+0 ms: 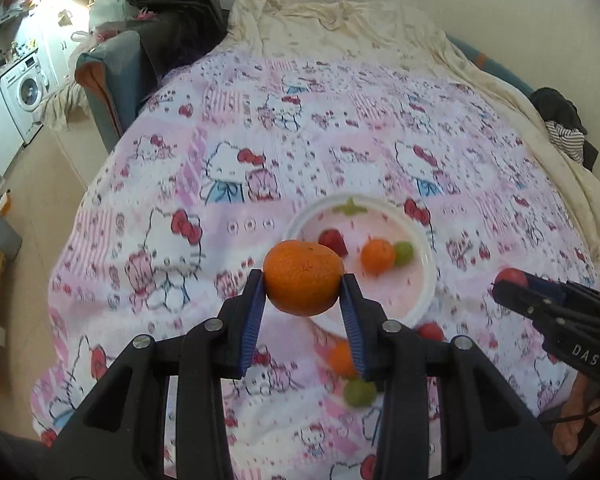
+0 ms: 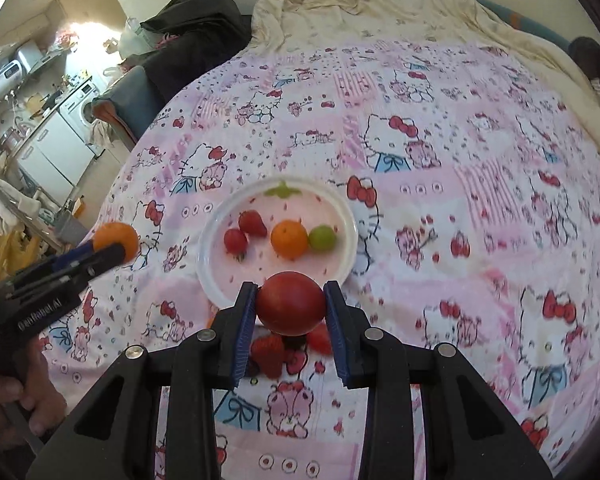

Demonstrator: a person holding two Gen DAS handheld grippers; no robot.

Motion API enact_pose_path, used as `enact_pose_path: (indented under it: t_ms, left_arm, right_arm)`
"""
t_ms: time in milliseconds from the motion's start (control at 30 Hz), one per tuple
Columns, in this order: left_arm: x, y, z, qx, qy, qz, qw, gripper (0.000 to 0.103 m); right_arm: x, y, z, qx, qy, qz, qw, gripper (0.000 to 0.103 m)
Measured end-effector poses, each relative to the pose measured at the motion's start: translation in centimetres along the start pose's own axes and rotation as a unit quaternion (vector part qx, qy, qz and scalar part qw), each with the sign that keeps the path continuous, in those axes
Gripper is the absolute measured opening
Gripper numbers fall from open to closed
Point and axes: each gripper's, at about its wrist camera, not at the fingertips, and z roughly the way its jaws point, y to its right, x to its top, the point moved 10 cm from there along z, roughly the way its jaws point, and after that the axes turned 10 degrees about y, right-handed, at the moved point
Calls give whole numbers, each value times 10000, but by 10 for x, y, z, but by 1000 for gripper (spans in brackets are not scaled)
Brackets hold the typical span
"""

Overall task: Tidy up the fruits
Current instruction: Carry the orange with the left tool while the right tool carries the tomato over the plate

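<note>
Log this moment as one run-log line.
left gripper: shut on orange | right gripper: shut on red fruit | both near plate | plate holds strawberry, green grape

Left gripper (image 1: 303, 286) is held raised, fingers clamped on an orange (image 1: 302, 278). Right gripper (image 2: 290, 300) is held raised, clamped on a red fruit (image 2: 290, 303).

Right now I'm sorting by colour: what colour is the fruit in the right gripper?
Dark red fruit, clearest in the right wrist view.
</note>
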Motion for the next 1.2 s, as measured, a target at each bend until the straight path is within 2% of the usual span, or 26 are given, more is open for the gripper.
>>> enact_pose_path:
  t_ms: [300,667,867,1000,1200]
  left_arm:
    - [21,10,26,-146,-95,50,9998,34]
    - [42,24,80,-97,-15,460,9989,34]
    - [39,26,121,-196,-236,464,9985,34]
    - [31,26,146,-231,-518,344,9978,34]
    - [13,30,165,-332,-863,347,9951,34]
  right_arm:
    - [32,-1,26,212,-41,74,9997,36]
    - [61,15,81,382,-191,364,9984,36]
    - [62,24,115,399,-321,428,9978,36]
    - [53,32,140,372,-518,516,9966,36]
    - [38,38,166,353,-776,583,9946,36]
